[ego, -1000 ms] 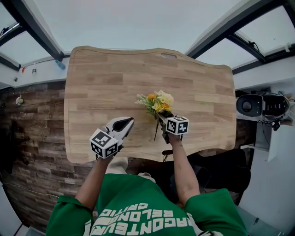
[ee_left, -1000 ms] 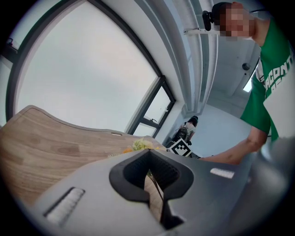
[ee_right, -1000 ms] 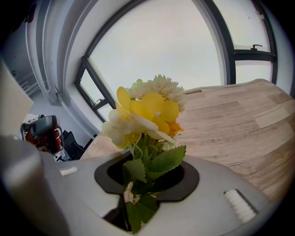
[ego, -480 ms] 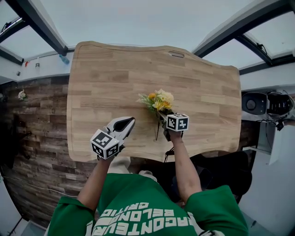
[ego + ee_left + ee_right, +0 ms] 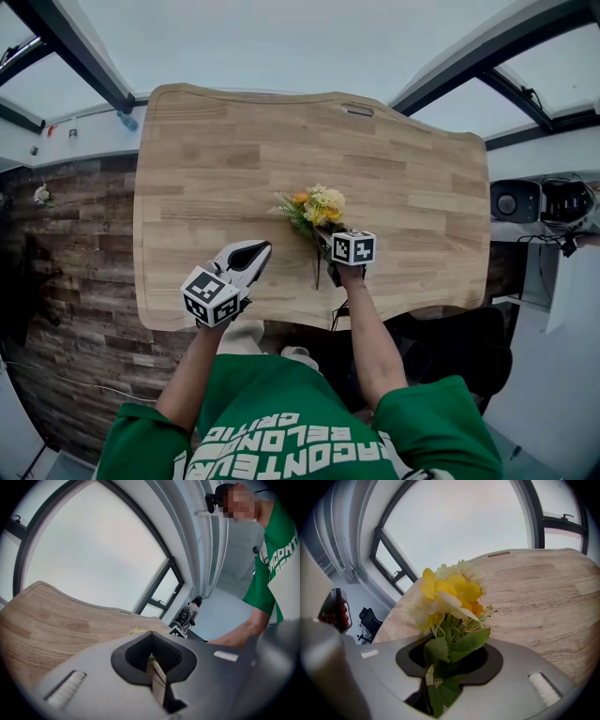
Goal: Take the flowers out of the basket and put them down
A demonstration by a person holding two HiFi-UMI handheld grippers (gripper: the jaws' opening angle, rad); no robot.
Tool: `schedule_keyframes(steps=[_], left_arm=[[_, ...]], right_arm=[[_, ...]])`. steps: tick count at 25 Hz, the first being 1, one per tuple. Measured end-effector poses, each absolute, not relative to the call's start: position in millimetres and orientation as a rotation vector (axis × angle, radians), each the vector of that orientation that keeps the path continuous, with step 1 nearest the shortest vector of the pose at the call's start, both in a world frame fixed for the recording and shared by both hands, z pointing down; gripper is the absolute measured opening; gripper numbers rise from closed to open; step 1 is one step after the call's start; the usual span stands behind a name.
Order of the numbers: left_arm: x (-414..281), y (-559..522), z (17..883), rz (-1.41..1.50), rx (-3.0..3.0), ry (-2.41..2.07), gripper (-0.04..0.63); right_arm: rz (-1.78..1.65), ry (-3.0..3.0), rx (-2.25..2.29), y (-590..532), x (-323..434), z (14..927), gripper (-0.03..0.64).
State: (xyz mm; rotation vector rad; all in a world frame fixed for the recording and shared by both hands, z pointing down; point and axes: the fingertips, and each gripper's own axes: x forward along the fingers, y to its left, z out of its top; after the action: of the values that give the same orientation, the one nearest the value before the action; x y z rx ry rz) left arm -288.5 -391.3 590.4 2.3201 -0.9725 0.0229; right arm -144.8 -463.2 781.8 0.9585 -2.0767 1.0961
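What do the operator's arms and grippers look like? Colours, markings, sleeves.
Left gripper and right gripper: light grey moulded shells, black ribbed lining around the jaw opening, each carrying a white cube with black square markers. The person wears a green short-sleeved T-shirt with white lettering; forearms uncovered.

Yellow, orange and cream flowers [image 5: 317, 206] with green leaves [image 5: 461, 641]; pale wood-grain table [image 5: 216, 159]; green shirt [image 5: 281, 412].

Soft daylight comes through the large windows [image 5: 454, 527] beyond the table's [image 5: 234, 141] far edge — bright, flat, the panes washed out white. Shadows on the wood are faint; every view bows at its edges — both gripper views darken to black corners, their nearest surfaces blurred.
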Motion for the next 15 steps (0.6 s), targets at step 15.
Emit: schedule_keyframes(steps=[15], left_arm=[[-301,-391,592,0.011,2.311,-0.981,0.015]], right_arm=[[1.114,-2.026,0.974,-457,-146,794,0.166]])
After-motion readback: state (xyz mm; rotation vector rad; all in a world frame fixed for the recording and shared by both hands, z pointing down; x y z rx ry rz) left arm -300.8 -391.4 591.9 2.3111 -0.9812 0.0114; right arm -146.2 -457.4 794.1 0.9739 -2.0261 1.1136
